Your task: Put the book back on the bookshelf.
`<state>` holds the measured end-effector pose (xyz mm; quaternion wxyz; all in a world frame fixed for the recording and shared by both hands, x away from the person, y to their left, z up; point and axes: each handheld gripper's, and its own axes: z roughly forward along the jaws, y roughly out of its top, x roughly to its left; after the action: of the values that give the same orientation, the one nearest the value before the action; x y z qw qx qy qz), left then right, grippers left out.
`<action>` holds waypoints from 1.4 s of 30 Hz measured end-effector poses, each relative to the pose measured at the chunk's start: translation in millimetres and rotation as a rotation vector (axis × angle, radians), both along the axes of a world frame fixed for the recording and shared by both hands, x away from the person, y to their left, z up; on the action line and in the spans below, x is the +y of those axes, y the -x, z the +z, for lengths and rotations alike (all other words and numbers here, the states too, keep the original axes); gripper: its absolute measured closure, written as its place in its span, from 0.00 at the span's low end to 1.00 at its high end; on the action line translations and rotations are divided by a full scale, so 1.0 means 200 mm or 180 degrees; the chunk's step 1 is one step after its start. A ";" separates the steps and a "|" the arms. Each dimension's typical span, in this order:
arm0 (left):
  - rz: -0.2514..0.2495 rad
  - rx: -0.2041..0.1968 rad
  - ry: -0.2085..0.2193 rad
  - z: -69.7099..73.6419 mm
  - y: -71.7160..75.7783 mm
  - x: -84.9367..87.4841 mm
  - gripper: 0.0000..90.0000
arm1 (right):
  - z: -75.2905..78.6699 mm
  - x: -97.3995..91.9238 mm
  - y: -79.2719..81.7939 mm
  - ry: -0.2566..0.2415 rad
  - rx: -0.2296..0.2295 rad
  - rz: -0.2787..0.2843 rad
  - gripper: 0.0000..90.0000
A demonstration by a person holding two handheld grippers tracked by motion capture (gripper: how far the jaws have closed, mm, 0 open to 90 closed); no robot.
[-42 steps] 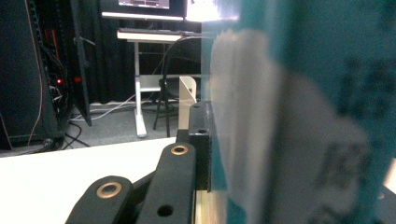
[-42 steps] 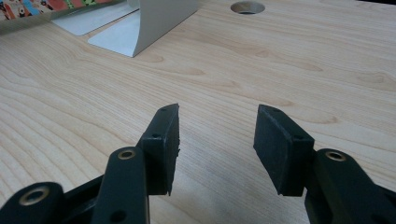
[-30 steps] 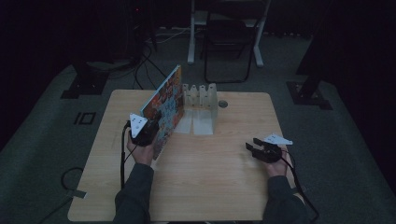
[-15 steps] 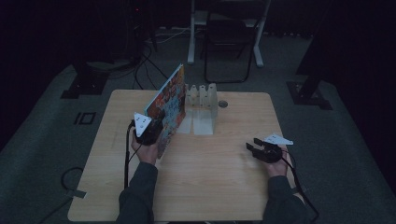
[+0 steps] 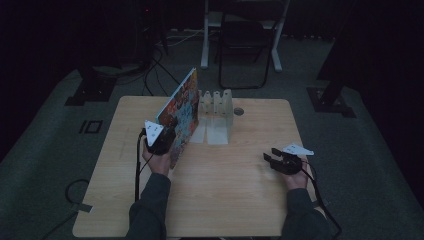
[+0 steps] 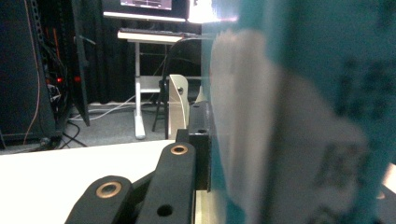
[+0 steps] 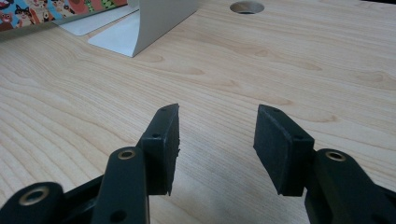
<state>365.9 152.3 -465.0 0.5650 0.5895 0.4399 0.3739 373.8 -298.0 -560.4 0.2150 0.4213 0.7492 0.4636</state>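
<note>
— Looking at that picture book, how do you reckon it handles?

— Thin, flat and stiff-covered, I'd say; light, but a glossy cover could slip. It stands tilted on its edge on the surface, just beside the white rack.

— And the hold?

— The left tongs are clamped on its lower near edge; gripping near a corner seems sensible, though the book may swing.

— The hands?

— The left forearm reaches forward, wrist raised. The right tongs rest low, well apart from the book, jaws parted and empty.
</note>
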 end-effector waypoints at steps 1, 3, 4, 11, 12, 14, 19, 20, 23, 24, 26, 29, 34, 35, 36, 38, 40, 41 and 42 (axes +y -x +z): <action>0.0001 -0.0002 -0.0002 0.00 0.00 0.00 0.90 | 0.00 0.00 0.00 -0.0001 0.0001 0.0000 0.56; 0.0000 -0.0002 0.0008 0.00 0.00 0.00 0.90 | 0.00 0.00 0.00 0.0000 0.0001 0.0002 0.56; 0.0006 -0.0005 0.0026 -0.01 0.00 0.01 0.90 | 0.00 0.00 0.00 0.0002 0.0002 0.0004 0.56; 0.0036 0.0013 0.0070 -0.03 -0.01 0.03 0.90 | 0.00 0.00 0.00 0.0001 0.0004 0.0010 0.55; 0.0032 0.0019 0.0069 -0.03 -0.01 0.04 0.90 | 0.00 0.00 0.00 -0.0001 0.0005 0.0010 0.55; 0.0034 0.0027 0.0059 -0.04 -0.01 0.05 0.89 | 0.00 0.00 0.00 0.0002 0.0006 0.0010 0.55; 0.0053 0.0002 0.0035 -0.04 -0.01 0.06 0.88 | 0.00 0.00 0.00 0.0006 0.0007 0.0017 0.55; 0.0056 -0.0009 0.0023 -0.04 -0.01 0.06 0.88 | 0.00 0.00 0.00 0.0005 0.0008 0.0018 0.55; 0.0074 -0.0044 -0.0020 -0.03 -0.01 0.06 0.87 | 0.00 0.00 0.00 0.0004 0.0012 0.0014 0.55; 0.0063 -0.0047 -0.0022 -0.03 -0.01 0.07 0.87 | 0.00 0.00 0.00 0.0004 0.0013 0.0013 0.55; 0.0064 -0.0053 -0.0046 -0.03 -0.01 0.07 0.87 | 0.00 0.00 0.00 0.0006 0.0010 0.0019 0.55; 0.0061 -0.0059 -0.0062 -0.03 -0.01 0.07 0.86 | 0.00 0.00 0.00 0.0005 0.0010 0.0017 0.55; 0.0064 -0.0070 -0.0090 -0.03 -0.01 0.07 0.86 | 0.00 0.00 0.00 0.0006 0.0016 0.0021 0.55; 0.0065 -0.0070 -0.0096 -0.03 -0.01 0.07 0.86 | -0.01 0.00 0.00 0.0007 0.0017 0.0022 0.55; 0.0071 -0.0073 -0.0113 -0.03 -0.01 0.07 0.86 | 0.00 0.00 0.00 0.0006 0.0017 0.0021 0.55; 0.0090 -0.0078 -0.0129 -0.03 -0.01 0.07 0.85 | 0.00 0.00 0.00 0.0008 0.0016 0.0023 0.55; 0.0103 -0.0073 -0.0135 -0.04 -0.01 0.08 0.84 | 0.00 0.00 0.00 0.0009 0.0017 0.0026 0.55; 0.0111 -0.0075 -0.0134 -0.04 -0.01 0.08 0.84 | 0.00 0.00 0.00 0.0009 0.0017 0.0025 0.55; 0.0122 -0.0079 -0.0140 -0.04 -0.01 0.08 0.84 | 0.00 0.00 0.00 0.0009 0.0013 0.0025 0.55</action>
<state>367.9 168.6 -472.2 0.5500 0.5886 0.4357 0.4015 374.2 -297.5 -561.2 0.2121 0.4191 0.7520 0.4625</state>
